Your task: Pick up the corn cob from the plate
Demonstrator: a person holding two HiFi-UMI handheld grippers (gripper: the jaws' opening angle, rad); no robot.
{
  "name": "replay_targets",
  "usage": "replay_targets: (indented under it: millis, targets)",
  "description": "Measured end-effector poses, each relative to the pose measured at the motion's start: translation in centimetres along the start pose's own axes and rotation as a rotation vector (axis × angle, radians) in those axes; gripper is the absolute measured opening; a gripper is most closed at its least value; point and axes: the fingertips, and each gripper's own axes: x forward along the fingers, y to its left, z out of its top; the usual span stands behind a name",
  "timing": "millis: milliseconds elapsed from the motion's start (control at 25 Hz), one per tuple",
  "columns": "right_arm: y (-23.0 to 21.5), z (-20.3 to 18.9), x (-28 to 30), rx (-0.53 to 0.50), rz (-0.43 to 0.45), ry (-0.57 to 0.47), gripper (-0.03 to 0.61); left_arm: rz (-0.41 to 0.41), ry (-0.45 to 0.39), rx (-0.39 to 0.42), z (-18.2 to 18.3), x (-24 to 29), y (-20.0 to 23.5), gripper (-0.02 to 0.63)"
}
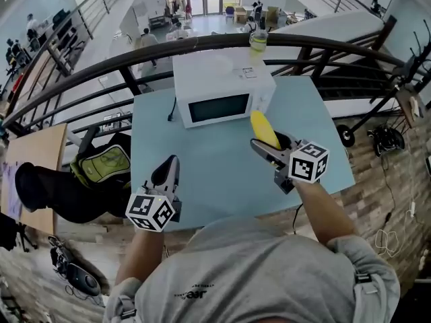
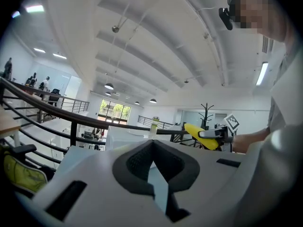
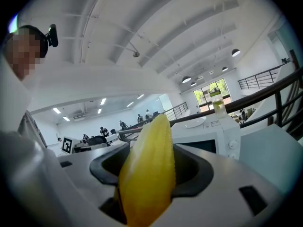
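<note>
the right gripper, right of centre in the head view, is clamped on the corn cob. in the right gripper view the yellow cob fills the gap between the two dark pads and sticks out past their tips, its pointed end aimed toward the microwave. the cob is held off the light blue table, just in front of the microwave's lower right corner in the head view.

the left gripper, lower left of centre, has nothing in it. in the left gripper view its jaws meet at the tips, and a sliver of blue table shows through the slit lower down. it sits over the near left part of the table, well apart from the right one.

the white microwave stands at the far edge of the table with its door closed. behind it, a bottle stands on the dark railing. a black and green backpack lies on the floor at the left of the table.
</note>
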Motion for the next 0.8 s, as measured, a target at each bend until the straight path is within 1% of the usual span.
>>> replay_targets:
  millis: [160, 360, 480, 600, 800]
  targets:
    - [-1.8, -3.2, -0.5, 0.031, 0.017, 0.068, 0.278, 0.038, 0.061, -0.017, -3.9, 0.8, -1.5, 0.008]
    - [-4.1, -7.5, -0.5, 0.080, 0.025, 0.145, 0.278, 0.047, 0.139, -0.046, -8.1, 1.9, -3.1, 0.008]
    - [-5.0, -9.9, -0.4, 0.102, 0.024, 0.189, 0.278, 0.044, 0.175, -0.084, -10.3, 2.1, -3.6, 0.008]
    - [-5.5, -12.4, -0.3, 0.124, 0.022, 0.237, 0.278, 0.051, 0.213, -0.106, -12.1, 2.1, -3.6, 0.008]
    - [-5.2, -16.5, -0.4, 0.170, 0.022, 0.312, 0.278, 0.052, 0.257, -0.100, -13.7, 1.9, -3.6, 0.008]
